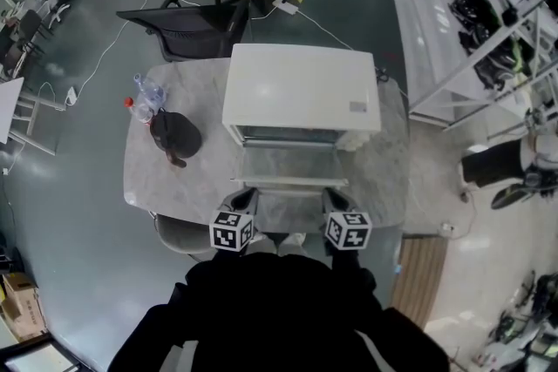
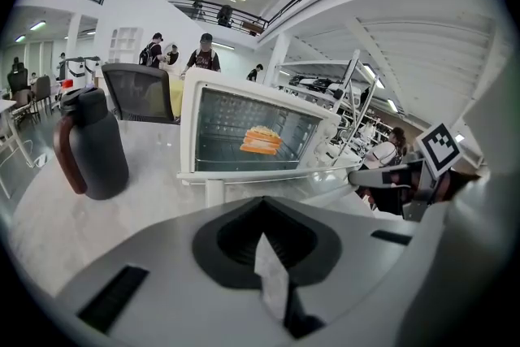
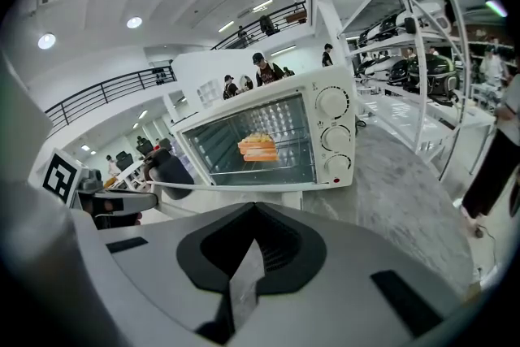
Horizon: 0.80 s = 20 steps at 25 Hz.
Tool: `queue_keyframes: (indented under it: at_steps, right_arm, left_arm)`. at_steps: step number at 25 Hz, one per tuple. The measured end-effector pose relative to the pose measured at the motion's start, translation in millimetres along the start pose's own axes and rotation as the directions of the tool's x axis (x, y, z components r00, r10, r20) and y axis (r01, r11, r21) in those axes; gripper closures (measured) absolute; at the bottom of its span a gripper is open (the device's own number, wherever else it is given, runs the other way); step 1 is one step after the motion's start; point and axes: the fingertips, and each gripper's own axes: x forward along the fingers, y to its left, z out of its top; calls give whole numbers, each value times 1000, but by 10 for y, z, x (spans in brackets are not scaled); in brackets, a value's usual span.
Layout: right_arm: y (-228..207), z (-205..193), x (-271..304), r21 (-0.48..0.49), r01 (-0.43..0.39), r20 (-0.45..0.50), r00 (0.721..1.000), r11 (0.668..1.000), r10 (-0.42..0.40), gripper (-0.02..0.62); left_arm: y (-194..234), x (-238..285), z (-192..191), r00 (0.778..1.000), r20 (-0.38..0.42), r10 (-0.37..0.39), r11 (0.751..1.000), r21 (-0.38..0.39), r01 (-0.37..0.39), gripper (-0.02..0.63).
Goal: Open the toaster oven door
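Our left gripper [image 1: 245, 198] and right gripper [image 1: 335, 199] closed, empty, boxy white toaster oven [image 1: 301, 87] beyond, glass door [image 1: 292, 163] down, rounded black jug [image 1: 174, 133] left.

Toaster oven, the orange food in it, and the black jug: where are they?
toaster oven [image 1: 301, 87], head view, on its white top.
orange food [image 3: 258, 148], right gripper view, on its middle.
black jug [image 2: 96, 150], left gripper view, on its body.
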Motion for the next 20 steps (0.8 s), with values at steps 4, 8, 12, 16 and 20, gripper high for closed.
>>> queue_keyframes:
  at_steps: [4, 8, 12, 16, 20]
  right_arm:
    - [-18, -56, 10, 2, -3, -15, 1000, 1000, 3, 592]
    - [-11, -92, 2, 2, 3, -22, 1000, 1000, -3, 592]
    - [-13, -122, 9, 1, 6, -36, 999, 1000, -6, 592]
    - [-30, -188, 28, 0, 5, -50, 999, 1000, -5, 592]
    - [-19, -232, 48, 7, -4, -60, 998, 1000, 4, 592]
  left_arm:
    - [-11, 6, -43, 1000, -13, -1, 1000, -2, 1, 603]
    - [-5, -7, -85, 1000, -25, -1, 1000, 1, 1, 603]
    - [6, 7, -126, 999, -38, -2, 1000, -1, 2, 603]
    - [3, 12, -170, 999, -49, -4, 1000, -3, 4, 603]
    - [5, 29, -227, 998, -62, -5, 1000, -8, 5, 603]
